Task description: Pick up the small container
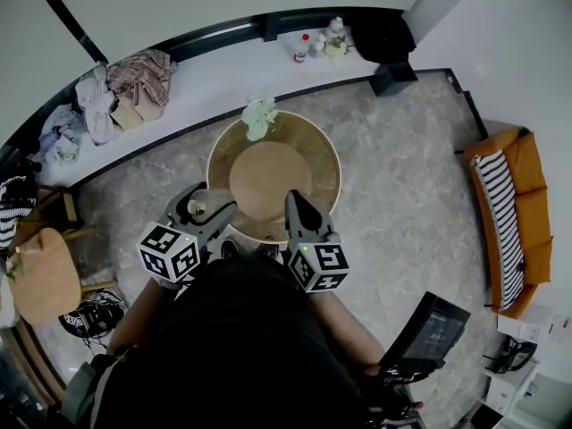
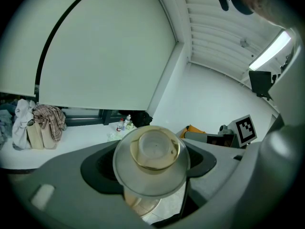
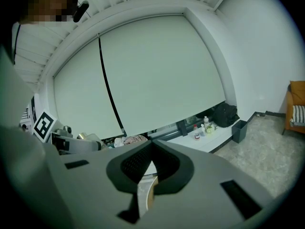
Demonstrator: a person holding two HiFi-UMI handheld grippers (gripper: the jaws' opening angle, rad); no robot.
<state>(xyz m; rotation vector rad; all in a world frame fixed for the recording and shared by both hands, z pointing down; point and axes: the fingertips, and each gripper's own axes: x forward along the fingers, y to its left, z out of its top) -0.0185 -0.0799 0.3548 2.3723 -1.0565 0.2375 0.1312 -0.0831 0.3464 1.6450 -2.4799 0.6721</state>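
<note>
Small container (image 2: pixel 153 151), gold-rimmed: clamped between left gripper (image 1: pixel 206 209) jaws near round table (image 1: pixel 315 150); right gripper (image 1: pixel 296 206) closed, empty; pick-up seemingly complete, next needs level carrying.

small container (image 2: pixel 155 149) between left gripper (image 1: pixel 210 206) jaws; round table (image 1: pixel 268 175) ahead; right gripper (image 1: pixel 296 202) alongside

Home living room, orange sofa (image 1: pixel 534 213), round wooden table (image 1: pixel 308 146)
</note>
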